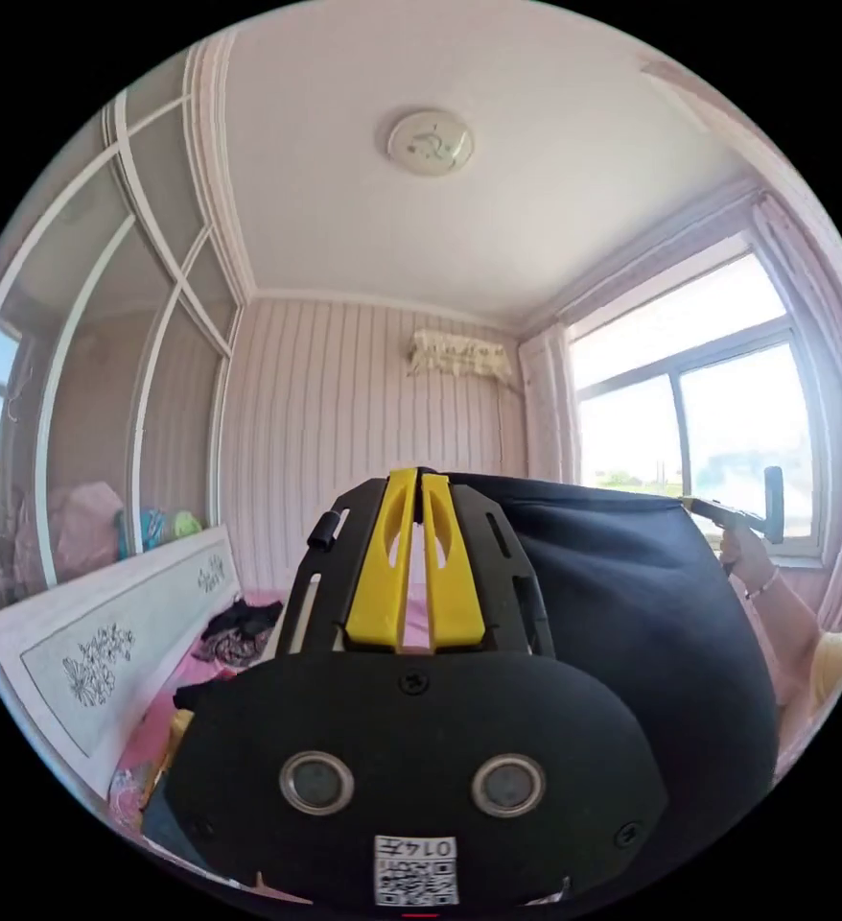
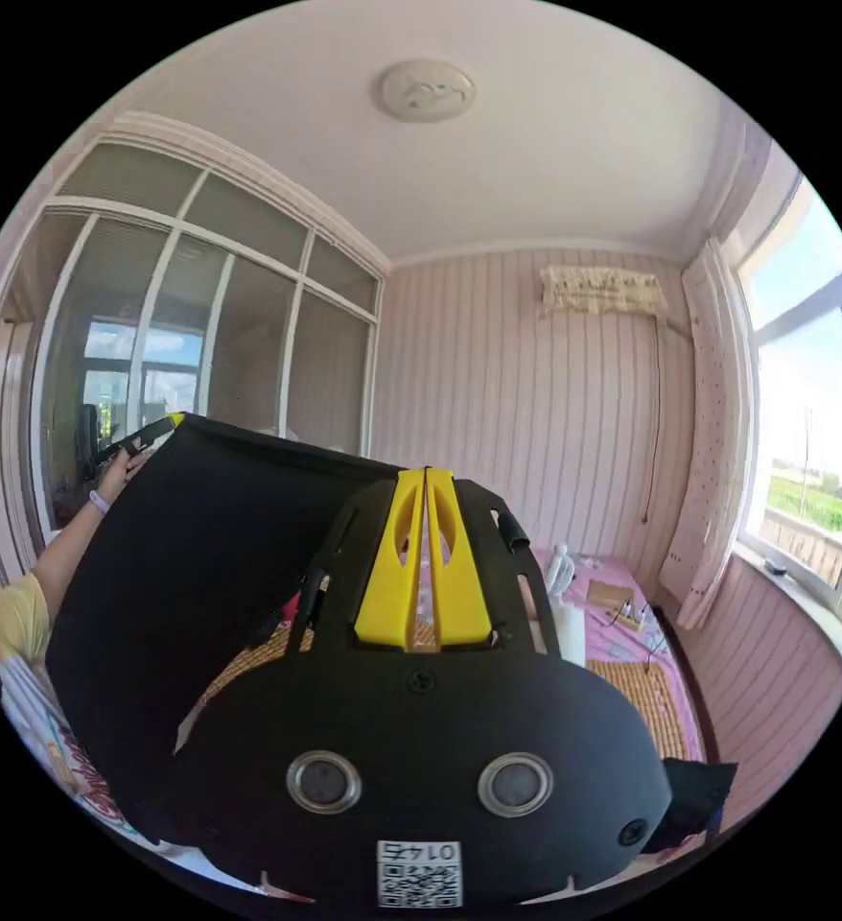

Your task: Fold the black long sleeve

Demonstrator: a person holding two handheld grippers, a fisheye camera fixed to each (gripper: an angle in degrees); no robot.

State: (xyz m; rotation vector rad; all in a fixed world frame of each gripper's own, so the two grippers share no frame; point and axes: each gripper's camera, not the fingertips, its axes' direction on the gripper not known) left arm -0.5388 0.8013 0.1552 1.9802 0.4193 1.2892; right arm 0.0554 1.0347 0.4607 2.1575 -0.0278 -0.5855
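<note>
The black long sleeve (image 1: 651, 633) hangs in the air, stretched flat between both grippers. In the left gripper view my left gripper (image 1: 421, 477) has its yellow jaws shut on the cloth's top edge. From there the edge runs right to my right gripper (image 1: 718, 513), held by a hand. In the right gripper view my right gripper (image 2: 427, 473) is shut on the top edge of the black long sleeve (image 2: 200, 566). The cloth spans left to my left gripper (image 2: 148, 434), gripped by a hand. The sleeves are hidden.
Below lies a bed with a pink sheet (image 2: 622, 662) and a bamboo mat (image 2: 646, 710). A white headboard (image 1: 105, 652) runs along the left, with a dark clothes pile (image 1: 239, 628) beside it. A bottle (image 2: 560, 571) stands on the bed. Windows (image 1: 728, 422) are at the right.
</note>
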